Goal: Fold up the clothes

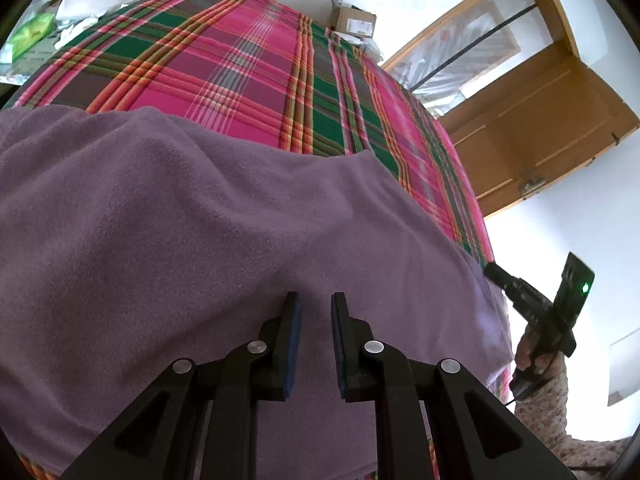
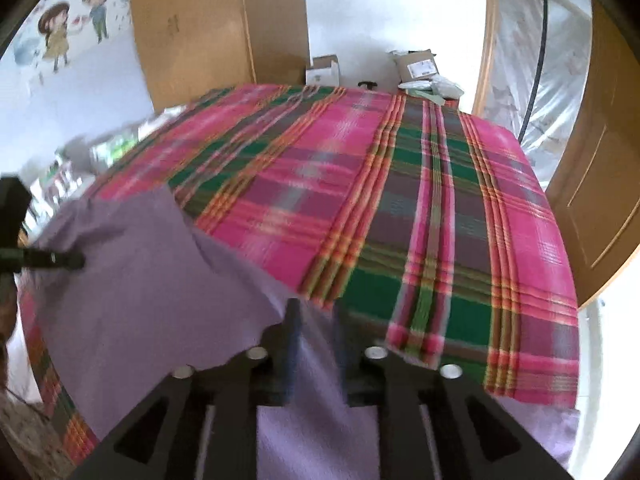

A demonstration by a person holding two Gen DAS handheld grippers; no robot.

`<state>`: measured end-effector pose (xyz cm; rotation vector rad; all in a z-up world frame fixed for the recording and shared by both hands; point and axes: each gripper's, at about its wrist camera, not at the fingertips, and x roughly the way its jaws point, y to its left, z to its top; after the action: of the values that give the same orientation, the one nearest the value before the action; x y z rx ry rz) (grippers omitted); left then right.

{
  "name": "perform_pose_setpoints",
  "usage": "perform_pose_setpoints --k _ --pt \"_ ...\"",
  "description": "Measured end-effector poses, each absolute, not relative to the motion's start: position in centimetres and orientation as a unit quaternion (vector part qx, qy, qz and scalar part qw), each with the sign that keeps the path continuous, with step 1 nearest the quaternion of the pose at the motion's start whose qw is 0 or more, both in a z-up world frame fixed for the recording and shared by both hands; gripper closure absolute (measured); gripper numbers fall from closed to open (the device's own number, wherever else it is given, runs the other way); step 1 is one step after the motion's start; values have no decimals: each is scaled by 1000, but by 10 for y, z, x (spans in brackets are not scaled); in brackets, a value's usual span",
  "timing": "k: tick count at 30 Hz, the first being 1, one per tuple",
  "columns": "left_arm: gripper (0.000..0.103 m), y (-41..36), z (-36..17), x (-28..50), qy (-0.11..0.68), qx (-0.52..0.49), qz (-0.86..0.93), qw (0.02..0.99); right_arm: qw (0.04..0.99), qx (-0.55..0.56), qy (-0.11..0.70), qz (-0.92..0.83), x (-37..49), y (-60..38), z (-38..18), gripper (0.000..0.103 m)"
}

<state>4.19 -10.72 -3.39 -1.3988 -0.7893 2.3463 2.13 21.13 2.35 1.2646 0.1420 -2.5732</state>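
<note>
Purple fleece garment (image 1: pixel 224 216) spread over the plaid-covered bed (image 1: pixel 248 60) from 6 to 9 o'clock; left gripper (image 1: pixel 316 304), parted and empty, hovers above it, while right gripper (image 2: pixel 316 312) apparently pinches its edge, likely for folding.

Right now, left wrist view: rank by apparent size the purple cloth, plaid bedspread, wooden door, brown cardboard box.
1. purple cloth, though it lies nearest the camera, which inflates it.
2. plaid bedspread, partly hidden under the cloth.
3. wooden door.
4. brown cardboard box, smallest and farthest.
</note>
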Motion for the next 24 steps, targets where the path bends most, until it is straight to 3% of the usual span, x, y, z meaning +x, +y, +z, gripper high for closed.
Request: perform_pose_setpoints --k 6,7,9,19,24 --pt "88 -108 -33 42 -274 -486 816 150 117 446 57 -886 20 213 12 79" --pt "88 -109 -34 42 -274 -486 816 150 113 440 62 -888 19 212 13 102" --pt "88 -109 -34 43 -275 -485 816 150 84 424 85 -898 17 212 16 103" --pt "88 -109 -34 43 -275 -485 816 151 56 424 31 -903 22 247 26 102" --pt "88 -110 -33 44 -277 -483 816 152 19 417 15 -909 41 274 35 82"
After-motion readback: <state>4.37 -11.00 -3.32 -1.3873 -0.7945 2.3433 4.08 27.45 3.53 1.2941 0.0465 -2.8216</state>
